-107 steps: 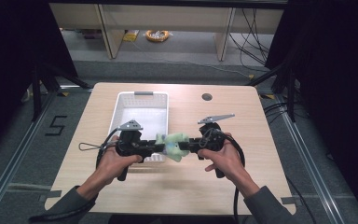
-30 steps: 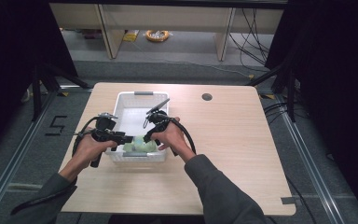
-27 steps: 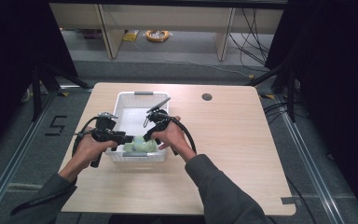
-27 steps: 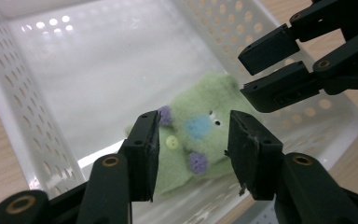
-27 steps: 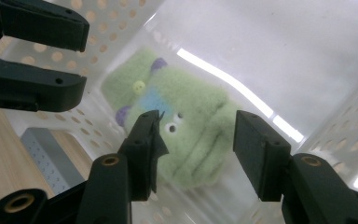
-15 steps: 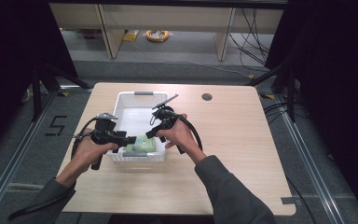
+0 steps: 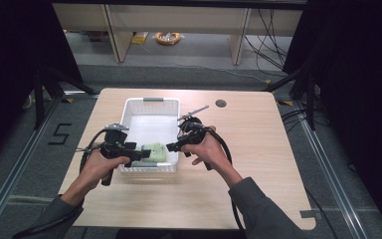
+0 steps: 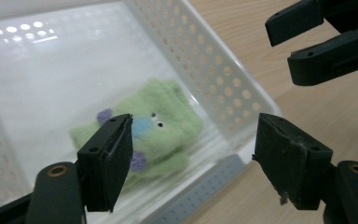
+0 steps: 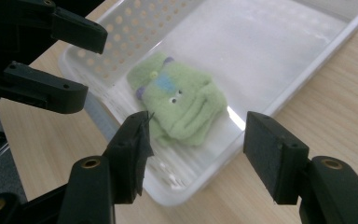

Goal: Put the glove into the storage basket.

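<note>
Green plush mitten (image 8: 145,130) lying in white basket (image 7: 129,110), lower centre of frame (near corner); left gripper (image 8: 193,158) and right gripper (image 9: 196,149) both gaping, empty; placing step looks done, next likely pulling clear of rim

We see grey sleeves (image 7: 258,209) on both forearms. Each hand-held gripper (image 8: 193,163) has two black blocky jaws with brass-coloured screws, and a black cable (image 7: 224,147) trails behind.

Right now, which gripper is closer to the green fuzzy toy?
The left gripper. It reaches over the white basket's rim beside the green toy; the right gripper sits outside.
</note>
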Demonstrator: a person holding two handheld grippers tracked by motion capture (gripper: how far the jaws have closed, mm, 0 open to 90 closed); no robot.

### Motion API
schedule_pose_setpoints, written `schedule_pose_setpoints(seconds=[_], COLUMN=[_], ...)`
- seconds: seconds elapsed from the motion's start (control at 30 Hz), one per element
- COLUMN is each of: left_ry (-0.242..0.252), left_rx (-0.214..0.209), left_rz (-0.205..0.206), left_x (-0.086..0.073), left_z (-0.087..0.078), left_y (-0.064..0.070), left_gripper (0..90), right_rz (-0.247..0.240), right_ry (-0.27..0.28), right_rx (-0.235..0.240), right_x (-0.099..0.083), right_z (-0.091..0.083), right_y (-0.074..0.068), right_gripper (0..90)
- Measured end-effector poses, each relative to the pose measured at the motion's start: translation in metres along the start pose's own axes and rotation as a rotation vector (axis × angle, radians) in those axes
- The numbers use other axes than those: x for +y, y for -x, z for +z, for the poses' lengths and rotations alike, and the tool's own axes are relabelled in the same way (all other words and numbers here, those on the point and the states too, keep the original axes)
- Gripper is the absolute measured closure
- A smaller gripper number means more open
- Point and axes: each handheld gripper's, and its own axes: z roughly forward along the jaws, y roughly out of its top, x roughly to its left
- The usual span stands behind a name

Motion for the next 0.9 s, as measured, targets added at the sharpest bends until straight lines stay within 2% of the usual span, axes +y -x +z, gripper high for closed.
schedule_pose_setpoints(seconds=[0.07, 0.13, 0.2, 0.23, 0.27, 0.3, 0.33, 0.37, 0.4, 0.47, 0.57, 0.6, 0.67, 0.7, 0.77, 0.8, 0.83, 0.87, 0.9], left_ry=[0.003, 0.012, 0.006, 0.013, 0.013, 0.021, 0.021, 0.029, 0.021, 0.026, 0.033, 0.045, 0.033, 0.049, 0.049, 0.054, 0.041, 0.056, 0.048], left_rx=[-0.003, -0.015, -0.02, -0.015, -0.016, -0.013, -0.015, -0.02, -0.022, -0.027, -0.025, -0.029, -0.036, -0.045, -0.052, -0.051, -0.05, -0.053, -0.05], left_rz=[-0.002, -0.009, 0.005, 0.022, 0.03, 0.021, 0.024, 0.01, 0.033, 0.033, 0.05, 0.039, 0.049, 0.024, 0.026, 0.024, 0.041, 0.029, 0.043], left_x=[-0.002, -0.003, -0.004, -0.004, -0.004, -0.005, -0.006, -0.006, -0.007, -0.009, -0.012, -0.013, -0.015, -0.016, -0.018, -0.018, -0.019, -0.02, -0.02], left_z=[0.001, 0.002, 0.002, 0.003, 0.003, 0.004, 0.005, 0.006, 0.007, 0.009, 0.011, 0.013, 0.014, 0.016, 0.017, 0.018, 0.018, 0.02, 0.02], left_y=[0.005, 0.011, 0.015, 0.017, 0.018, 0.021, 0.022, 0.024, 0.024, 0.027, 0.032, 0.033, 0.034, 0.036, 0.037, 0.038, 0.037, 0.039, 0.039], left_gripper=[23.8, 22.4, 22.1, 21.6, 21.6, 21.1, 20.8, 20.6, 20.2, 19.6, 19.6, 19.6, 19.6, 19.4, 18.8, 18.6, 18.6, 18.5, 18.2], right_rz=[0.014, -0.004, -0.011, 0.008, 0.008, -0.021, -0.004, -0.026, -0.019, -0.024, -0.031, -0.014, -0.028, -0.02, -0.02, -0.004, -0.004, -0.026, -0.015], right_ry=[-0.001, 0.02, 0.045, 0.044, 0.044, 0.065, 0.069, 0.072, 0.076, 0.086, 0.107, 0.115, 0.12, 0.126, 0.142, 0.143, 0.143, 0.156, 0.15], right_rx=[-0.031, -0.043, -0.046, -0.037, -0.037, -0.039, -0.035, -0.036, -0.036, -0.051, -0.046, -0.048, -0.047, -0.054, -0.064, -0.066, -0.066, -0.077, -0.091], right_x=[-0.005, -0.01, -0.018, -0.022, -0.022, -0.024, -0.028, -0.031, -0.034, -0.04, -0.05, -0.054, -0.061, -0.065, -0.072, -0.079, -0.079, -0.082, -0.085], right_z=[-0.009, -0.017, -0.028, -0.032, -0.032, -0.034, -0.036, -0.038, -0.04, -0.044, -0.049, -0.05, -0.054, -0.055, -0.059, -0.063, -0.063, -0.064, -0.067], right_y=[0.0, 0.001, 0.002, 0.001, 0.001, 0.005, 0.004, 0.007, 0.008, 0.011, 0.016, 0.016, 0.021, 0.022, 0.024, 0.024, 0.024, 0.027, 0.026], right_gripper=[40.3, 39.3, 37.9, 37.8, 37.8, 37.7, 37.5, 37.4, 37.3, 36.7, 36.3, 36.2, 36.2, 36.2, 36.2, 36.1, 36.0, 35.9, 35.9])
